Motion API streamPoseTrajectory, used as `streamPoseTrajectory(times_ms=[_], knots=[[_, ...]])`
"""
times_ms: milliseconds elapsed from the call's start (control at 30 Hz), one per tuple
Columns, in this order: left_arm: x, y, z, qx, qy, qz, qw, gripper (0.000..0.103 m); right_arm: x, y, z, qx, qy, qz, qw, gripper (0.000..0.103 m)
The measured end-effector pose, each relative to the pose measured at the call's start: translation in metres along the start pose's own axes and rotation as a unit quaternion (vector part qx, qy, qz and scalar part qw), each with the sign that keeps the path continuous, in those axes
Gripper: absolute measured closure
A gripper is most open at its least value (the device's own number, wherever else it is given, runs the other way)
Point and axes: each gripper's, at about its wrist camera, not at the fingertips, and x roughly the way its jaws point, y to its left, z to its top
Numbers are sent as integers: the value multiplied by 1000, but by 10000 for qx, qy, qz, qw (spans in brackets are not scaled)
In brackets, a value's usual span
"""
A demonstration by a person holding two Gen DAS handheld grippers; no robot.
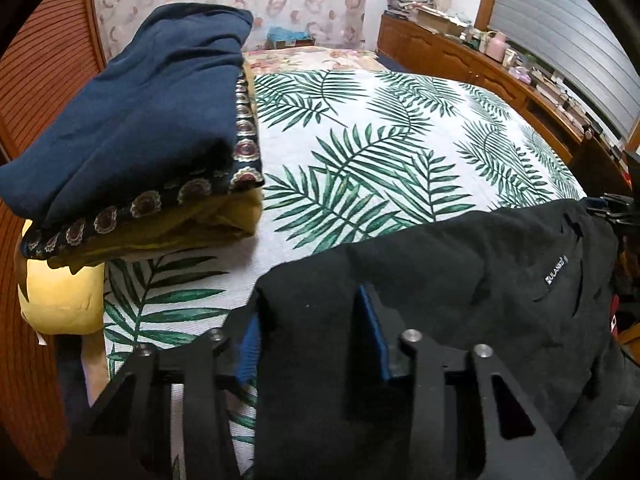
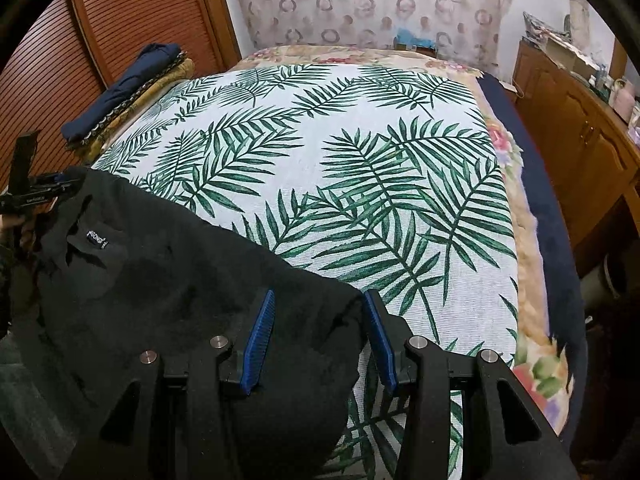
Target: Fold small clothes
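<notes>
While we are holding the black garment [image 2: 168, 276] over the near edge of the leaf-print bedcover [image 2: 360, 184], the right gripper [image 2: 318, 336] is clamping one corner and the left gripper [image 1: 310, 344] is pinching the other. A thin bite could be slipping, letting the cloth sag. Only the left view is showing the folded stack [image 1: 132, 140] up close, beyond the garment.

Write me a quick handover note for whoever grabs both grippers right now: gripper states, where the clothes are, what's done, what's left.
Left gripper: shut on the black garment, at its left corner.
Right gripper: shut on the same garment's right corner.
The garment lies at the near edge of the leaf-print bedspread, not yet folded.
Done: a folded stack, navy on top, at the bed's left edge.
Left: fold the black garment.
</notes>
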Motion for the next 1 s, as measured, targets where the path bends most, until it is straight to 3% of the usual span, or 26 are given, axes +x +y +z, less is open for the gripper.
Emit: streamPoseTrajectory(times_ms=[100, 367, 400, 433, 467, 567, 700, 867, 1000], knots=[[-2, 0, -1, -40, -35, -49, 10000, 72, 2, -1, -1, -1, -3, -1, 10000, 56], [-2, 0, -2, -103, -75, -6, 9999, 72, 3, -2, -2, -60, -59, -45, 10000, 56], [-1, -2, -1, -91, -82, -4, 9999, 78, 2, -1, -3, -80, -66, -42, 9999, 57], [-1, -3, -2, -91, -93, -66, 9999, 84, 2, 0, -4, -121, -89, -1, 9999, 62], [-3, -3, -4, -81, -115, -117, 9998, 89, 1, 2, -5, -164, -112, 89, 9998, 78], [-12, -10, -10, -41, -255, -58, 9996, 91, -3, 11, -10, -184, -173, 169, 9995, 88], [-63, -19, -19, -217, -929, -317, 9949, 92, -43, 23, -16, -58, -735, 548, 9958, 89], [-149, -27, -22, -307, -1891, -473, 9803, 92, -124, 42, -6, -190, -1606, 838, 9833, 89], [-196, -33, -17, -277, -2411, -615, 9682, 92, -183, 59, 5, -518, -2214, 964, 9690, 90]])
